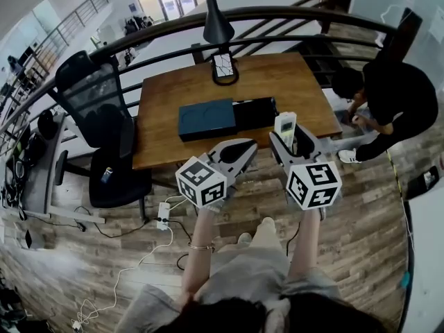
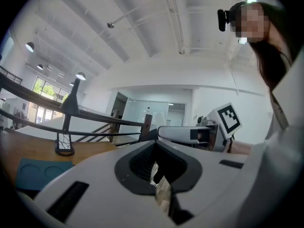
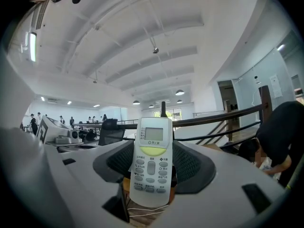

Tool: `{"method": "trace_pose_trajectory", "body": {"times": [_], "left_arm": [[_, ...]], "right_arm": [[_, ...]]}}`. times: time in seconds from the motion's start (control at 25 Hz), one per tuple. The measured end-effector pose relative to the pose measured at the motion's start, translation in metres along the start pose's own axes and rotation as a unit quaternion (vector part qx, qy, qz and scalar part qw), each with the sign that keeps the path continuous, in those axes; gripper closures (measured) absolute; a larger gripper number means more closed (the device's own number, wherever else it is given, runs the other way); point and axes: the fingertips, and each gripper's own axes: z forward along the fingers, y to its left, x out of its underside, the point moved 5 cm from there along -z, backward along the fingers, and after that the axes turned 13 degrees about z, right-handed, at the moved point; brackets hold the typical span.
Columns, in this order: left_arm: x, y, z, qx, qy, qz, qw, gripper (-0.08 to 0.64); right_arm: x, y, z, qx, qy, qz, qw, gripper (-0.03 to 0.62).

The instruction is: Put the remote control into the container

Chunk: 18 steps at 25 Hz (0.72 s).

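Note:
A white remote control (image 3: 151, 163) with a small screen and a yellow-green button stands upright between the jaws of my right gripper (image 3: 152, 184), which is shut on it. In the head view the remote control (image 1: 285, 127) is held above the wooden table's near right edge, just right of a black open container (image 1: 254, 113). A dark blue flat box (image 1: 206, 118) lies against the container's left side. My left gripper (image 1: 238, 157) hovers over the table's front edge, jaws together with nothing in them; in its own view only a thin slit shows at the left gripper (image 2: 159, 177).
On the wooden table (image 1: 166, 137), a black lamp (image 1: 216, 19) and a mesh holder (image 1: 225, 68) stand at the far edge. A black office chair (image 1: 104, 123) is left of the table. A person in black (image 1: 392, 92) crouches at the right. A power strip (image 1: 164, 215) lies on the floor.

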Motion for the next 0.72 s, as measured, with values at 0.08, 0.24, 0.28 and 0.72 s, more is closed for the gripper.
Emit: {"method": "trace_pose_trajectory", "body": {"times": [0.08, 0.24, 0.28, 0.72], "left_arm": [[-0.004, 0.007, 0.007, -0.005, 0.0, -0.001, 1.0, 0.557], [-0.011, 0.022, 0.022, -0.022, -0.004, -0.002, 0.9998, 0.557], [-0.011, 0.026, 0.026, -0.026, -0.004, -0.002, 0.9997, 0.557], [-0.007, 0.06, 0.064, -0.067, -0.006, -0.009, 0.9977, 0.557]], "right_arm": [[-0.008, -0.006, 0.008, -0.004, 0.004, -0.002, 1.0, 0.341], [-0.022, -0.022, 0.025, -0.018, 0.014, -0.008, 1.0, 0.341], [-0.024, -0.027, 0.03, -0.021, 0.017, -0.011, 1.0, 0.341], [-0.04, -0.065, 0.074, -0.067, 0.042, -0.026, 0.997, 0.341]]}}
